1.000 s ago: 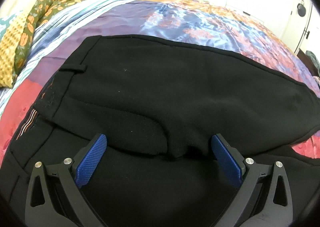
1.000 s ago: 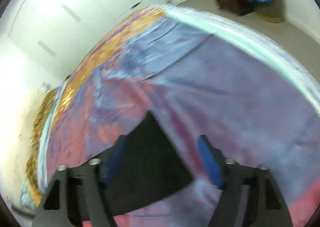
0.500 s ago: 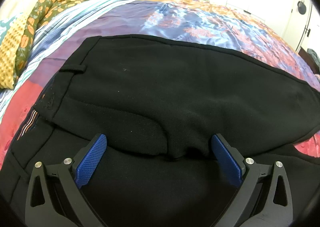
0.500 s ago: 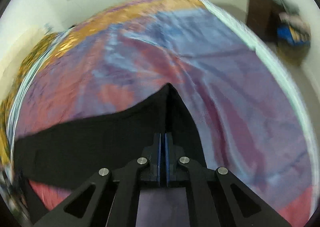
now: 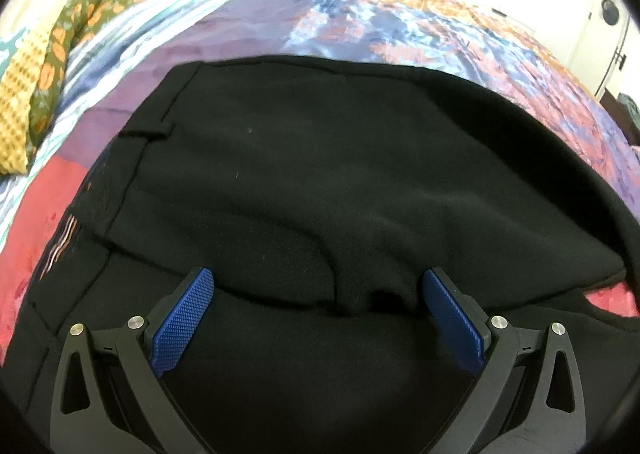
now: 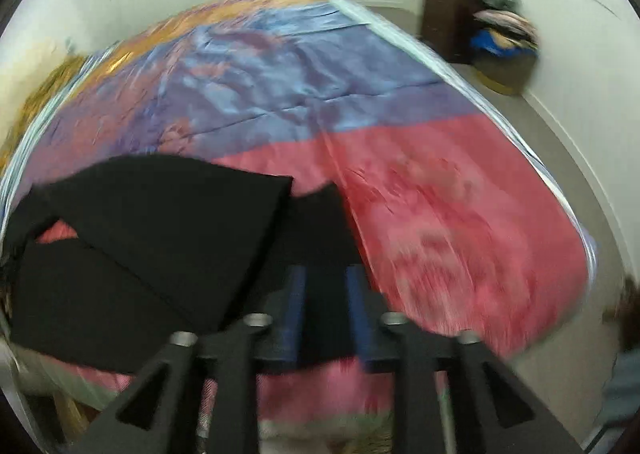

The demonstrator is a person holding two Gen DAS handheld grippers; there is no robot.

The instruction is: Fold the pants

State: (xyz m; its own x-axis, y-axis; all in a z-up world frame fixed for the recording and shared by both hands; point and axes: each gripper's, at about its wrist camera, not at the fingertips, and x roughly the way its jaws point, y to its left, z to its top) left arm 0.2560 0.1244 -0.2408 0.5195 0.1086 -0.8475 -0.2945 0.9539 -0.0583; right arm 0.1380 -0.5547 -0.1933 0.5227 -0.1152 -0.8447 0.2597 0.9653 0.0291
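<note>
Black pants (image 5: 320, 182) lie on the bed, one half folded over the other, waistband at the left. My left gripper (image 5: 320, 310) is open just above the crotch fold, its blue pads (image 5: 180, 318) wide apart on either side of the bunched fabric. In the right wrist view the two leg ends (image 6: 160, 238) lie overlapped on the red part of the cover. My right gripper (image 6: 326, 294) has its jaws slightly apart, with a strip of black leg fabric between the blue pads; the view is blurred.
The bed has a shiny cover (image 6: 440, 190) in red, purple, blue and orange. A floral blanket (image 5: 80, 22) lies at the far left. A dark cabinet with piled clothes (image 6: 480, 22) stands by the wall; the bed's edge (image 6: 560, 190) is at right.
My right gripper was shut on a leg end half a second ago; it has swung over the other leg and its jaws now stand slightly apart. The left gripper has stayed open in place.
</note>
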